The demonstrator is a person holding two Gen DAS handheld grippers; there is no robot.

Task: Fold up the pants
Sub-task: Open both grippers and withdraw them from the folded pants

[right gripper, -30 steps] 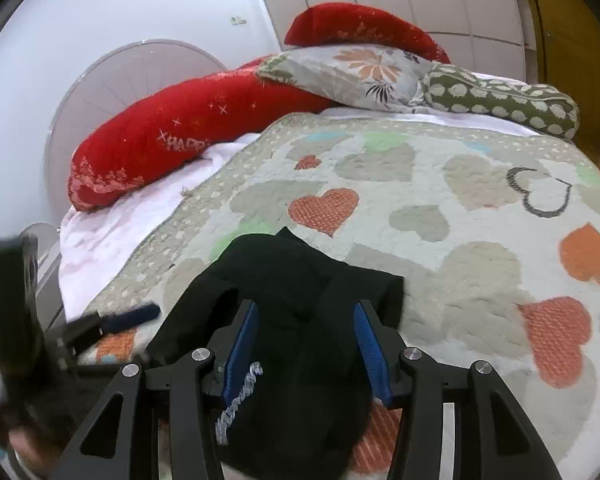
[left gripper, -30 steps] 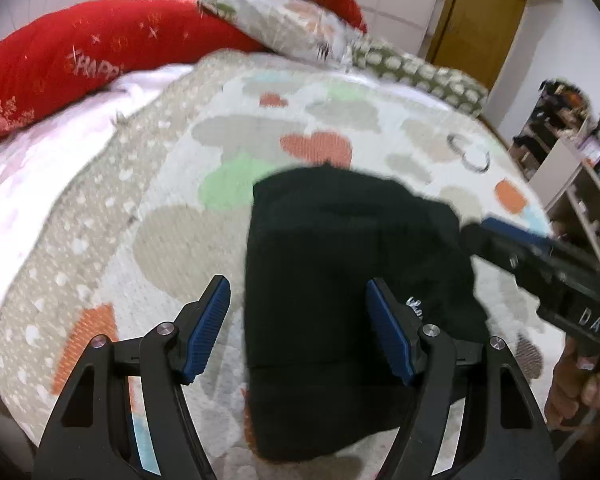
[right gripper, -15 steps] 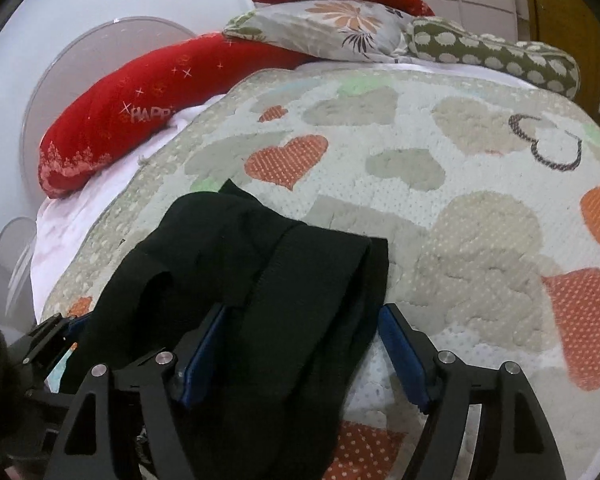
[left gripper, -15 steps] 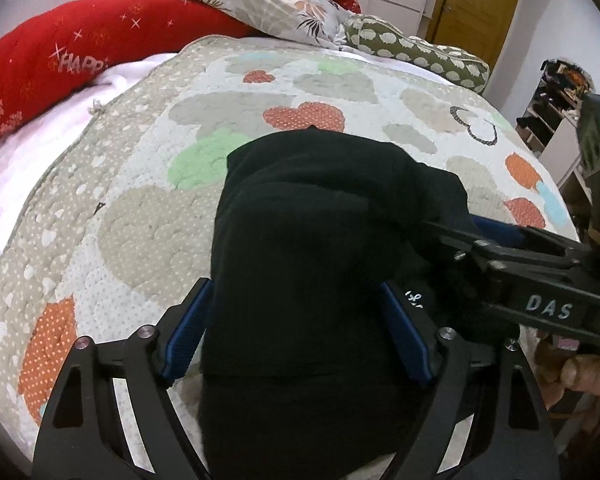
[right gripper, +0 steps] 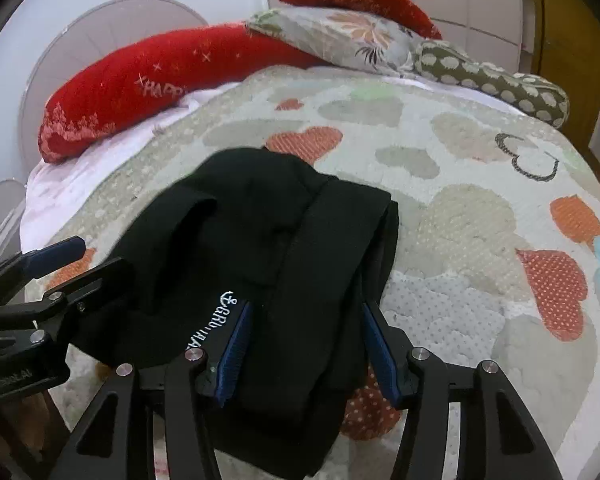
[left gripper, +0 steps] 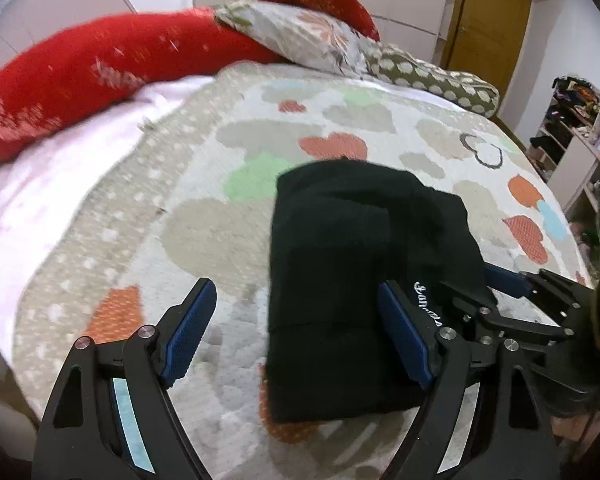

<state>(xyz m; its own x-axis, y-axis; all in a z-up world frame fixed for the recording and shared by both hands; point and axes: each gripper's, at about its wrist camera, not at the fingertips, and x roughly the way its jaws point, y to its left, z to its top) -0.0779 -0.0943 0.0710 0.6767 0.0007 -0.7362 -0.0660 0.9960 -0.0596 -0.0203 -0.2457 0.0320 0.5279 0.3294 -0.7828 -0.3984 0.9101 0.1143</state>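
Note:
The black pants lie folded into a thick bundle on the heart-patterned quilt, white lettering near their near edge. My left gripper is open wide: its left finger hangs over bare quilt and its right finger rests at the bundle's near right side. My right gripper is closing its jaws around a doubled fold of the pants, and the blue pads touch the cloth on both sides. Each gripper shows at the edge of the other's view.
Red bolster pillows, a floral pillow and a spotted green pillow line the head of the bed. A white sheet edges the quilt on the left. A wooden door and shelves stand at the right.
The left gripper has shifted left, so the pants no longer fill its gap. The right gripper's fingers, spread wide half a second ago, have drawn in against the fold.

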